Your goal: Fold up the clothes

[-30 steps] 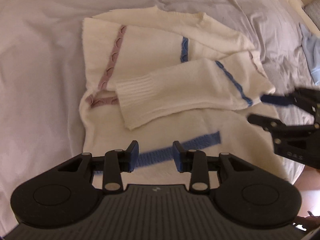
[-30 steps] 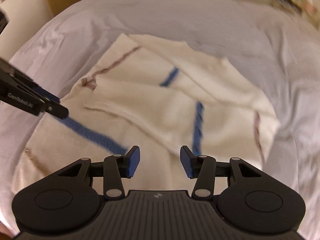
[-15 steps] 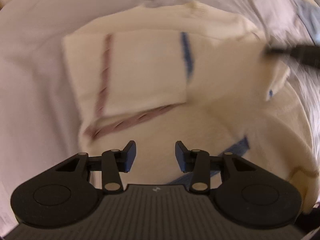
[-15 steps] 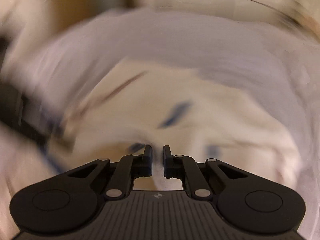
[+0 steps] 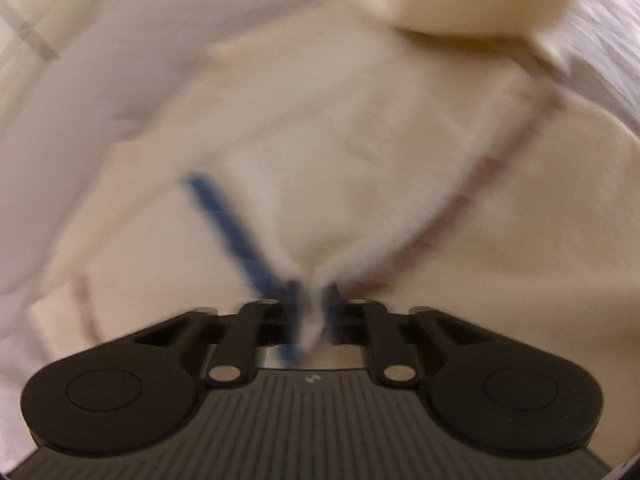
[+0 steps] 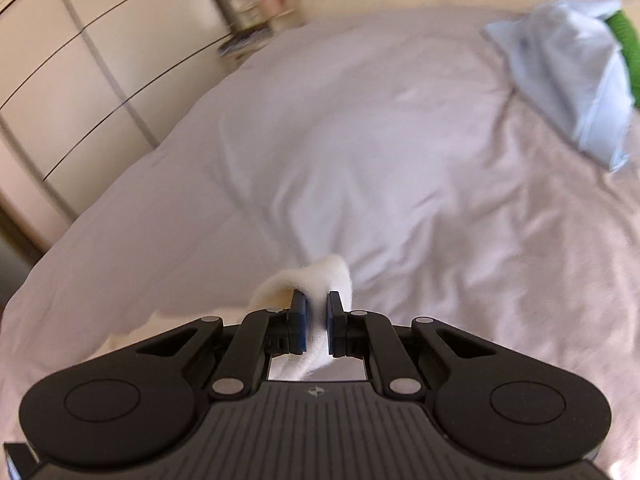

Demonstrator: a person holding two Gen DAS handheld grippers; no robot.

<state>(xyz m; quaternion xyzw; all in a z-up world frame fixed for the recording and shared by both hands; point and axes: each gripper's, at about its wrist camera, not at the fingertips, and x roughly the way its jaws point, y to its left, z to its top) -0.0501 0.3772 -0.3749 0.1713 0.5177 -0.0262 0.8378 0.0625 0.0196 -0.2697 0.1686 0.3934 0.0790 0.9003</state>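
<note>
Both tools are clamped on the cream sweater [image 5: 360,168]: the left tool [image 5: 310,304] pinches its edge at lower centre, the right tool [image 6: 316,328] grips a bunched corner above the bed [image 6: 400,140], apparently to carry a fold over.

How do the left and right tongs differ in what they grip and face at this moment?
The left tongs pinch sweater fabric at a blue stripe; the right tongs pinch plain cream fabric. The left tongs face the sweater spread in front, blurred; the right tongs face mostly bare bedsheet with a light blue garment far right. Both are shut on the sweater.
</note>
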